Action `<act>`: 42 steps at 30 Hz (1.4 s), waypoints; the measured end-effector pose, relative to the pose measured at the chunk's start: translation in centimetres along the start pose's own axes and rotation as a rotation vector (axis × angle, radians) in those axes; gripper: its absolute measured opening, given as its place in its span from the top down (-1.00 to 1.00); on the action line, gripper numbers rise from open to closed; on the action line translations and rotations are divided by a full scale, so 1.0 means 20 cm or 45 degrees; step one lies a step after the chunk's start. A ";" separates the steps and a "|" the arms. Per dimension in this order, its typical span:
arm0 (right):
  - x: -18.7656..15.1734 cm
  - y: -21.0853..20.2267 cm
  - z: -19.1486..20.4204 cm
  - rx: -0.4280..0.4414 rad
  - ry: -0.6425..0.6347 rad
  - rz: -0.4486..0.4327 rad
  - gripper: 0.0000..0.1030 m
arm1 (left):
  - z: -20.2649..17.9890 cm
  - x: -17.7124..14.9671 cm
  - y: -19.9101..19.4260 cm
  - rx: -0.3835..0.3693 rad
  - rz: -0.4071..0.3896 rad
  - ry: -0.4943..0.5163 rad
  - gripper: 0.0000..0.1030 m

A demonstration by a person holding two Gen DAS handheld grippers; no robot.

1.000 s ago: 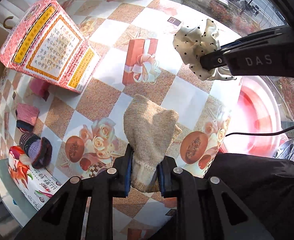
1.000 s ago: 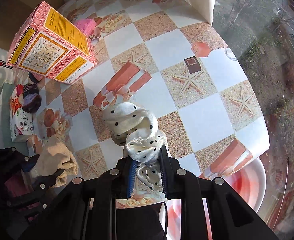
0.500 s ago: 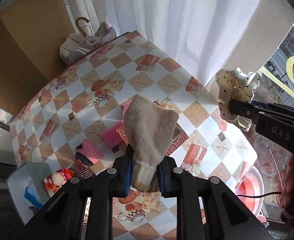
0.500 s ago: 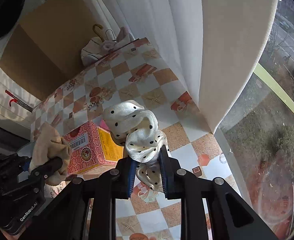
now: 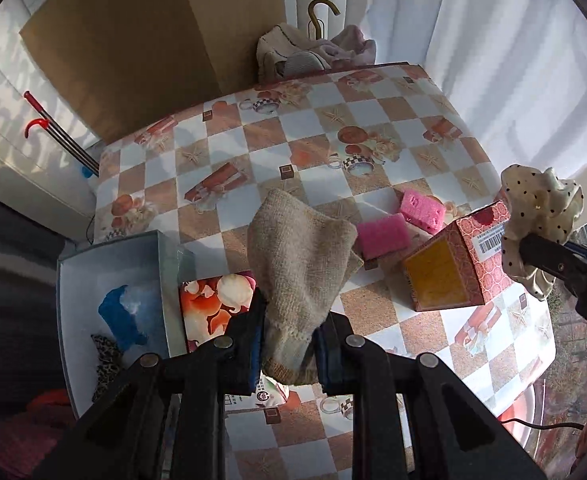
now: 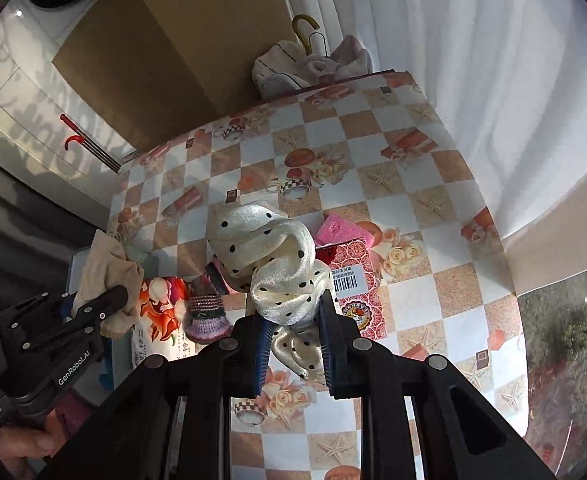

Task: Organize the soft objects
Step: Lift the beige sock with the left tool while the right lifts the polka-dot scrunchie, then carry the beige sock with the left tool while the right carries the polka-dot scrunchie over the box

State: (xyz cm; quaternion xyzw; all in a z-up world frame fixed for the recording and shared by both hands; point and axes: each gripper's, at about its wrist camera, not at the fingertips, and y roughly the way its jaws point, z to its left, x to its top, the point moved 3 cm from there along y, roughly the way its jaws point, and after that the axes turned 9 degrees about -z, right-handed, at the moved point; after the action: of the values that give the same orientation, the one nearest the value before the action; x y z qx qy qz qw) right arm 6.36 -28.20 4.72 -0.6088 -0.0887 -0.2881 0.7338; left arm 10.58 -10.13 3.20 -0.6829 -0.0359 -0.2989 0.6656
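Currently: beige knitted cloth (image 5: 297,276) is clamped in the left gripper (image 5: 289,346) above the checkered table (image 5: 325,148); polka-dot scrunchie (image 6: 273,264) is pinched in the right gripper (image 6: 293,344), over a red patterned box (image 6: 357,284).

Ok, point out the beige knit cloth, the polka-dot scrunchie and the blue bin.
beige knit cloth (image 5: 299,256), left wrist view, its middle.
polka-dot scrunchie (image 6: 277,264), right wrist view, its centre folds.
blue bin (image 5: 93,280), left wrist view, bare floor.
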 end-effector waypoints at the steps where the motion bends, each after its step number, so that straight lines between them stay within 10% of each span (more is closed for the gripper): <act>1: -0.01 0.01 0.04 0.007 -0.020 0.009 0.56 | 0.03 -0.02 0.00 0.007 0.006 -0.018 0.55; 42: -0.49 0.29 1.03 0.194 -0.693 0.302 0.55 | 0.69 -0.72 -0.04 0.159 0.133 -0.484 0.55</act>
State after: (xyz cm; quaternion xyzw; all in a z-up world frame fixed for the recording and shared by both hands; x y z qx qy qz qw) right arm 5.88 -5.05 0.15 -0.6130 -0.2316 -0.0193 0.7551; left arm 3.50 7.74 -1.78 -0.6853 -0.1440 -0.1268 0.7025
